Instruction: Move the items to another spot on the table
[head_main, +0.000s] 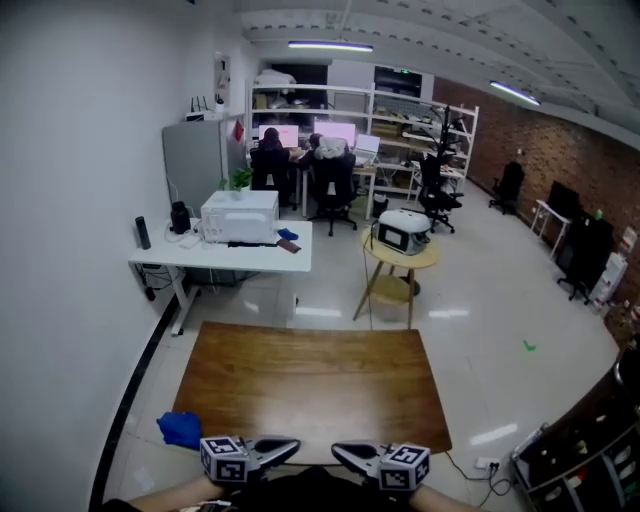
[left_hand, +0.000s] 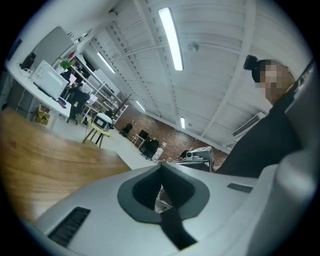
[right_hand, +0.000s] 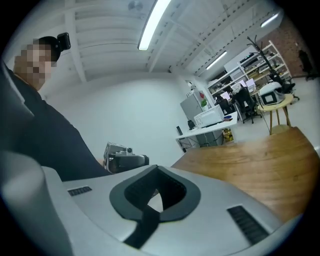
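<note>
The left gripper (head_main: 288, 448) and the right gripper (head_main: 342, 453) are held at the near edge of the wooden table (head_main: 310, 385), each with its jaws pressed together and nothing between them. A blue cloth (head_main: 180, 430) is seen just left of the left gripper, by the table's near left corner.

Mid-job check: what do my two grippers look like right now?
Left gripper and right gripper match: dark tapered jaws, each with a white cube bearing black square markers. Their own views show light grey bodies with dark grey padding and slotted grilles.

Crumpled blue cloth (head_main: 180, 429) at near-left corner of table (head_main: 310, 390)
</note>
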